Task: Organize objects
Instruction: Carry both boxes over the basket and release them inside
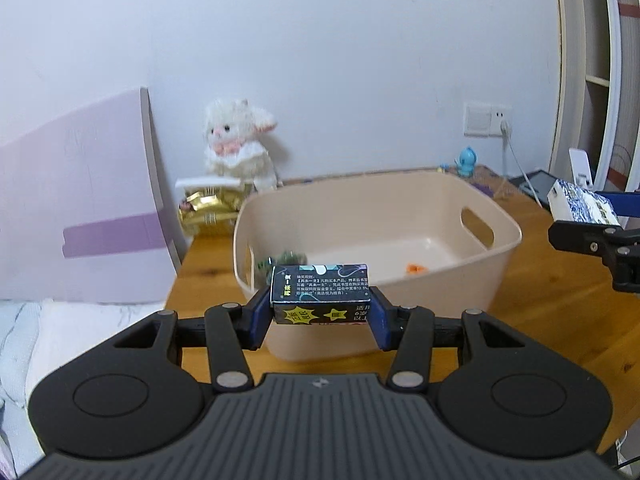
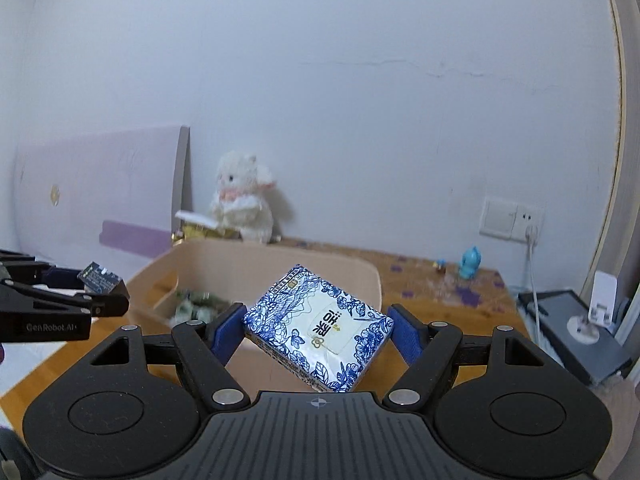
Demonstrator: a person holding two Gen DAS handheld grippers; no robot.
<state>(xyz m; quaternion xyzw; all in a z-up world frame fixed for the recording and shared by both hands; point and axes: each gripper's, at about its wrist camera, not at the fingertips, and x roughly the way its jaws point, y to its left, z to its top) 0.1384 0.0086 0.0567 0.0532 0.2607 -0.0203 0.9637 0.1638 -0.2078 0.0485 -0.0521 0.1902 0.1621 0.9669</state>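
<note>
My left gripper (image 1: 319, 312) is shut on a small dark box (image 1: 320, 294) with yellow star marks, held above the near rim of a beige plastic basket (image 1: 496, 252). My right gripper (image 2: 318, 332) is shut on a white tissue pack with blue flower print (image 2: 320, 326), held tilted in front of the basket (image 2: 360, 276). The tissue pack shows at the right edge of the left wrist view (image 1: 582, 204). The dark box shows at the left of the right wrist view (image 2: 100, 278). Inside the basket lie a green item (image 1: 290, 258) and a small orange piece (image 1: 416, 269).
The basket stands on a wooden table (image 1: 560, 312). A white plush toy (image 1: 240, 144) and a gold packet (image 1: 208, 210) sit behind it by the wall. A blue figurine (image 1: 467, 161), a wall socket with cable (image 1: 488, 120) and a dark tablet (image 2: 572, 332) are at the right.
</note>
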